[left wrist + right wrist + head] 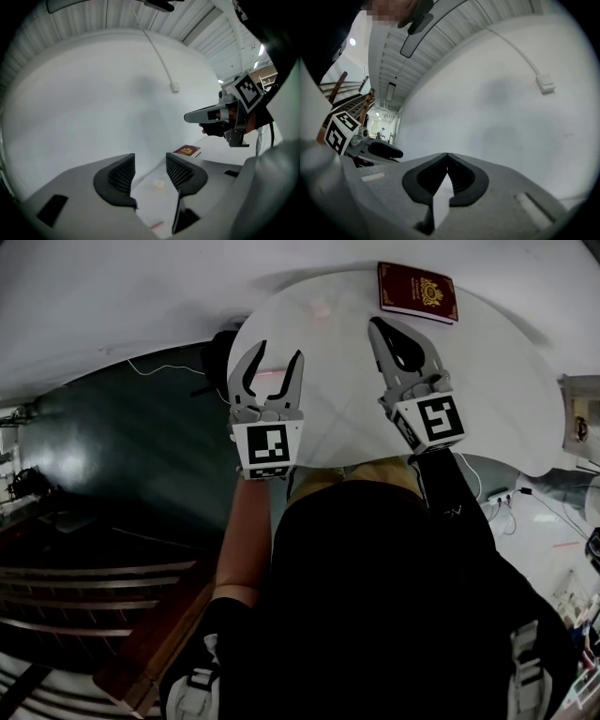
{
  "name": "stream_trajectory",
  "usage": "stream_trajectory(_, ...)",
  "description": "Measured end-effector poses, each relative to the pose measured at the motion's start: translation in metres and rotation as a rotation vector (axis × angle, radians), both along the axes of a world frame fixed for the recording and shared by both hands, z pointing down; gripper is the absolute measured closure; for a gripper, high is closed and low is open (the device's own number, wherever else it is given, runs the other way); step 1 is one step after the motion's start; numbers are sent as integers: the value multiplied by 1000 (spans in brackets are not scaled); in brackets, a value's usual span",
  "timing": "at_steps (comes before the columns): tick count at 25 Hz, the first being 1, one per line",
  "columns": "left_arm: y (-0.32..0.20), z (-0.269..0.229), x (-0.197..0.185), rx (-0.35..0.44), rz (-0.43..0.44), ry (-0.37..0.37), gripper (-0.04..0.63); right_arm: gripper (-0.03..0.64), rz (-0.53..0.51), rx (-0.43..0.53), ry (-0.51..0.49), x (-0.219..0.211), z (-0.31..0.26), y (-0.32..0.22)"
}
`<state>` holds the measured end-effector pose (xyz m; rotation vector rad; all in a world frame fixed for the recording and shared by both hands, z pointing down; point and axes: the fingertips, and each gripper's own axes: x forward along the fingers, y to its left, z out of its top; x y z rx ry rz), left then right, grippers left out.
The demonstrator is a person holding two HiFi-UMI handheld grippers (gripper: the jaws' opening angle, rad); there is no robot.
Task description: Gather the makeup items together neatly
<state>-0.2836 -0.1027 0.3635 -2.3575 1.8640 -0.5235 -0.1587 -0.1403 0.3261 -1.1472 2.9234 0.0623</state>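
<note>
Makeup item (159, 184) on white round table (487, 371) | dark floor (122, 456) | left tongs (281, 352) open | right tongs (376, 326) closed

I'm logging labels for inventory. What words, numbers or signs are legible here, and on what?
No text reads clearly.
On the maroon booklet: a gold crest and lettering on its cover, too small to read.
On the left hand-held gripper and the right hand-held gripper: black-and-white square marker patterns on their cubes, no words.
</note>
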Motion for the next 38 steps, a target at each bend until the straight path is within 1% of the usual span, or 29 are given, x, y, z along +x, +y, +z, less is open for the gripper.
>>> stream_trajectory(4,2,7,-11,2,46,-7,387,612,45,-9,-19,-7,7,3)
stream_trajectory(6,3,18,-19,-11,90,-26,393,612,65,-8,-9,-9,9,5)
stream_trajectory(7,3,30,-23,-45,130,-46,399,612,75,-4,3,-8,9,6)
stream_trajectory(8,3,47,-26,-99,179,-75,419,612,85,-1,15,-6,8,7)
stream_trajectory(9,4,68,-30,-166,232,-115,423,612,96,1,24,-3,9,7)
stream_trajectory(12,5,133,-46,-364,368,-268,423,612,137,-8,35,12,14,7)
stream_trajectory(14,6,174,-56,-478,450,-353,423,612,166,-19,48,24,19,8)
stream_trajectory(17,9,225,-68,-634,574,-460,423,612,192,-27,85,38,22,11)
stream_trajectory(19,6,248,-73,-694,623,-510,423,612,204,-29,103,45,22,13)
stream_trajectory(22,-2,271,-78,-755,656,-567,423,612,203,-23,136,49,22,14)
stream_trajectory(24,-2,285,-82,-820,680,-597,428,612,215,-29,144,51,24,15)
stream_trajectory(25,1,292,-86,-854,695,-614,524,612,218,-31,146,50,24,15)
stream_trajectory(26,4,295,-89,-879,708,-625,551,612,215,-27,147,49,24,16)
stream_trajectory(29,8,295,-90,-907,719,-641,551,612,194,-11,154,44,18,19)
stream_trajectory(32,8,293,-85,-891,717,-668,551,612,186,-7,153,41,17,20)
stream_trajectory(33,9,292,-84,-887,714,-662,551,612,183,-8,152,41,17,20)
stream_trajectory(34,10,289,-80,-880,705,-633,551,612,180,-9,151,41,17,20)
stream_trajectory(35,11,282,-74,-866,692,-574,551,612,177,-9,149,40,17,20)
stream_trajectory(36,10,270,-66,-840,672,-491,551,612,176,-8,147,41,16,20)
stream_trajectory(38,3,236,-47,-753,608,-310,551,612,180,-8,141,42,15,19)
